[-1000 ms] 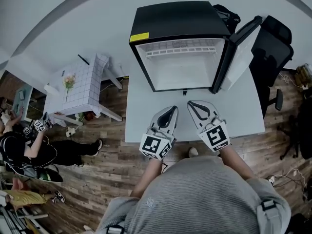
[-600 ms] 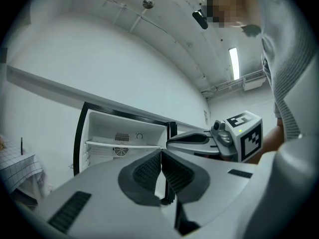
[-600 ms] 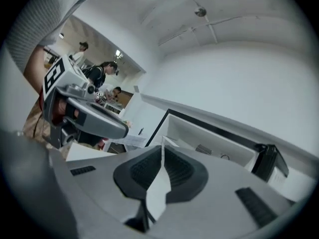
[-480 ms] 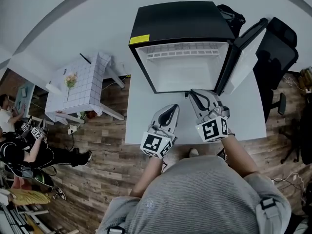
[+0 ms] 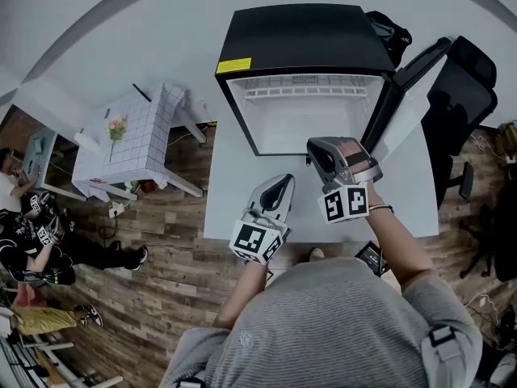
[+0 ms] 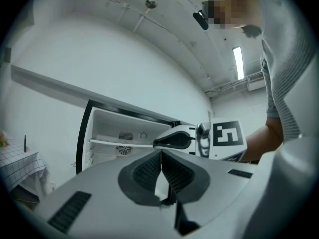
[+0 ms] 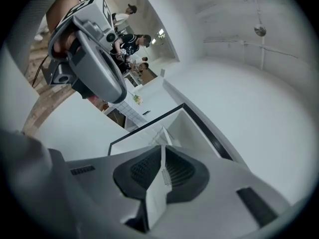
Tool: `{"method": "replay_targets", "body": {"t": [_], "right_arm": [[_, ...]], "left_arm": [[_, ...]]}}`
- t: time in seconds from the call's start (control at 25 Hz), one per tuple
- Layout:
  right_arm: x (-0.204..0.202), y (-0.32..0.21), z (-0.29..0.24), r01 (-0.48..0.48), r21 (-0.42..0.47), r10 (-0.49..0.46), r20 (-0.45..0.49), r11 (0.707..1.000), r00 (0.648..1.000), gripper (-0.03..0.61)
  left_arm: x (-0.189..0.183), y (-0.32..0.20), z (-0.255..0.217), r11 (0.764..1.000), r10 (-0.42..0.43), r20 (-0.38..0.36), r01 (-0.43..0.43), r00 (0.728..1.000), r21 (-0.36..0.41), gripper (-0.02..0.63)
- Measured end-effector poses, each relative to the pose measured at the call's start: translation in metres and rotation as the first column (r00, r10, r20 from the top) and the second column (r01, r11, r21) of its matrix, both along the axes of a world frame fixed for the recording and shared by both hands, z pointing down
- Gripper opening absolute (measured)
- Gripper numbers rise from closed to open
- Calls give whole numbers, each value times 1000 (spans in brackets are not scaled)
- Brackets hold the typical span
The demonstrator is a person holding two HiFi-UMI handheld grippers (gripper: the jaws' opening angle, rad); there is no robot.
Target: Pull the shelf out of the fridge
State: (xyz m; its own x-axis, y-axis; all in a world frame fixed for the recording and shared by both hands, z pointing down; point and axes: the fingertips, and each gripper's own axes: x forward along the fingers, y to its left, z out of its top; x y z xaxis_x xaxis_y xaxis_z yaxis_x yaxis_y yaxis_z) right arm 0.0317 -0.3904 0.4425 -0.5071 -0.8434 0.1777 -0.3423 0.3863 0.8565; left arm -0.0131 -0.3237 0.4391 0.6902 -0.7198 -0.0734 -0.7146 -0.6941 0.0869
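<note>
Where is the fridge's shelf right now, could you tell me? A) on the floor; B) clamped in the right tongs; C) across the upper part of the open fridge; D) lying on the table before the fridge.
C: the white shelf spans the upper interior of the open fridge, and the right tongs are shut on nothing.
</note>
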Motion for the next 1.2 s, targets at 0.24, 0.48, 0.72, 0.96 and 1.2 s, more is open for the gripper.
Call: {"method": "replay_targets", "body": {"t": [0.24, 0.48, 0.72, 0.96, 1.2], "right_arm": [[-7, -27, 4, 7, 50, -1, -134, 999, 991, 56], [-9, -67, 27, -51, 72, 69, -273, 996, 960, 190], [1, -107, 23, -189, 196, 257, -417, 962, 872, 193], [-10, -129, 16, -213, 225, 286, -372, 951, 883, 193], [-9, -146, 28, -210, 227, 287, -393, 951, 874, 193]], "left_arm": [[-7, 3, 0, 1000, -23, -9, 23, 1000, -3, 12], [-16, 8, -1, 999, -50, -17, 50, 999, -3, 12], [-25, 13, 0, 997, -77, -35, 76, 996, -9, 12], [-28, 18, 2, 997, -74, -45, 74, 996, -15, 12], [-27, 24, 5, 998, -64, -54, 63, 997, -21, 12]]}}
